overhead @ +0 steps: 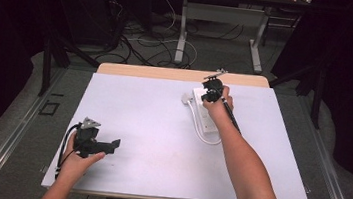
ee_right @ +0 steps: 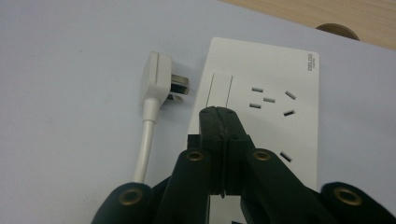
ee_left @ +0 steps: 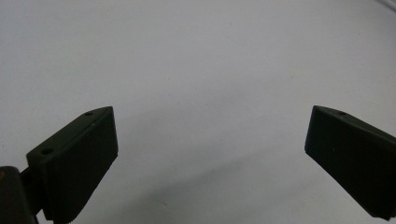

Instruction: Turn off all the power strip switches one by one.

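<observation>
The right tool (ee_right: 219, 116) has its two black jaws pressed flat together with nothing between them, and their joined tips sit over the white rectangular plastic power strip (ee_right: 275, 88), at the end of the raised rocker switch panel (ee_right: 222, 88) near one end of its face. Whether the tips actually touch the strip cannot be told. Beyond the switch, the strip's face shows a set of socket slots, and a small grey brand mark is printed at its far corner.

Just beside the strip's switch end lies the white flat plastic plug (ee_right: 161, 77), on its side on the pale lavender tabletop (ee_right: 70, 70), its metal prongs pointing toward the strip's edge and close to it, not inserted in any socket. Its white round cable (ee_right: 144, 144) runs from the plug back along the tabletop toward the camera.

In the high view, the right tool (overhead: 213, 89) is held over the power strip (overhead: 207, 120) toward the far right part of the tabletop (overhead: 151, 127), with the plug (overhead: 187, 98) just left of it and the cable (overhead: 201, 132) looping along the strip's left side.

The left tool (overhead: 109, 145) rests near the tabletop's near left corner, well apart from the strip. In the left gripper view, its jaws stand wide apart, with bare tabletop (ee_left: 201, 84) between them.
</observation>
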The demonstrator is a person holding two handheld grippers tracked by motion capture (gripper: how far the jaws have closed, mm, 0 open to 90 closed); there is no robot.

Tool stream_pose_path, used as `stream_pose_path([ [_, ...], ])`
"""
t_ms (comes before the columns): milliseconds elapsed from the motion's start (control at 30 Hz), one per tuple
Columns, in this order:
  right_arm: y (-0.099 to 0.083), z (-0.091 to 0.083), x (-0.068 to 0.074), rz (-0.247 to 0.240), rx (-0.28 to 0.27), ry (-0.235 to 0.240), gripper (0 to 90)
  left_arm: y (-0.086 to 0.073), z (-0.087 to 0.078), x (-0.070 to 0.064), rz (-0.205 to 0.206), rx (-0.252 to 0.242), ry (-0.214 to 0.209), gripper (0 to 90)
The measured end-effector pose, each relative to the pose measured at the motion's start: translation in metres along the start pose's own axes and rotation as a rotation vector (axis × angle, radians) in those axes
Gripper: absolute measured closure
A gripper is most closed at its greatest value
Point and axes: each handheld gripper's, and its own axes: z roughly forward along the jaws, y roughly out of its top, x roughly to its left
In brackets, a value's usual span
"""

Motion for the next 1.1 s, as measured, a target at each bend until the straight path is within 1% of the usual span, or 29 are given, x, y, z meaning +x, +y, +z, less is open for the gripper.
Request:
stream_pose_path([
  [33,0.0,0.001,-0.001,-0.012,-0.001,0.003,90.0,0.0,0.0,0.0,-0.001,-0.001,0.0,2.8],
  [100,0.0,0.003,0.0,-0.007,0.003,0.003,90.0,0.0,0.0,0.0,-0.005,0.001,0.001,2.8],
  [200,0.0,0.006,0.0,-0.016,0.007,0.002,90.0,0.0,0.0,0.0,-0.004,0.002,0.002,2.8],
  [233,0.0,0.007,0.001,-0.007,0.006,0.002,90.0,0.0,0.0,0.0,-0.004,0.002,0.002,2.8],
  [300,0.0,0.01,0.0,-0.022,0.013,-0.008,90.0,0.0,0.0,-0.001,-0.004,-0.002,0.001,2.8],
  [333,-0.001,0.011,0.0,-0.016,0.014,-0.004,90.0,0.0,0.0,-0.001,0.002,0.003,0.001,2.8],
  [433,-0.001,0.014,0.0,-0.006,0.017,-0.008,90.0,0.0,0.0,0.0,-0.004,0.002,0.002,2.8],
  [467,-0.002,0.014,0.0,-0.009,0.026,-0.012,90.0,0.0,0.0,0.0,-0.004,0.002,0.002,2.8],
  [600,-0.003,0.018,0.0,0.0,0.021,-0.001,90.0,0.0,-0.001,0.0,-0.005,0.002,0.0,2.8],
  [633,-0.003,0.019,0.0,-0.009,0.025,-0.013,90.0,-0.001,0.0,0.0,-0.004,0.002,0.0,2.8],
  [667,-0.003,0.019,0.0,-0.009,0.025,-0.013,90.0,-0.001,0.0,0.0,-0.004,0.002,0.0,2.8],
  [700,-0.003,0.02,0.0,0.004,0.021,-0.008,90.0,-0.001,0.0,0.0,-0.004,0.002,0.0,2.7],
  [867,-0.003,0.02,0.0,0.002,0.019,-0.006,90.0,-0.001,0.0,0.0,-0.004,0.002,0.0,2.8],
  [900,-0.003,0.02,-0.001,-0.014,0.018,-0.007,90.0,-0.001,0.0,0.0,-0.003,0.002,0.0,2.8],
  [933,-0.003,0.021,0.0,-0.018,0.006,-0.008,90.0,-0.001,0.0,-0.001,-0.004,0.002,0.001,2.8],
  [1033,-0.004,0.021,0.0,-0.017,0.005,-0.008,90.0,-0.001,0.0,-0.001,0.001,0.004,-0.002,2.8],
  [1067,-0.003,0.021,-0.001,-0.018,0.015,-0.012,90.0,-0.001,-0.001,-0.001,0.0,0.005,-0.003,2.8],
  [1100,-0.004,0.022,0.0,-0.007,0.005,-0.004,90.0,-0.001,-0.001,-0.001,0.001,0.004,-0.002,2.8],
])
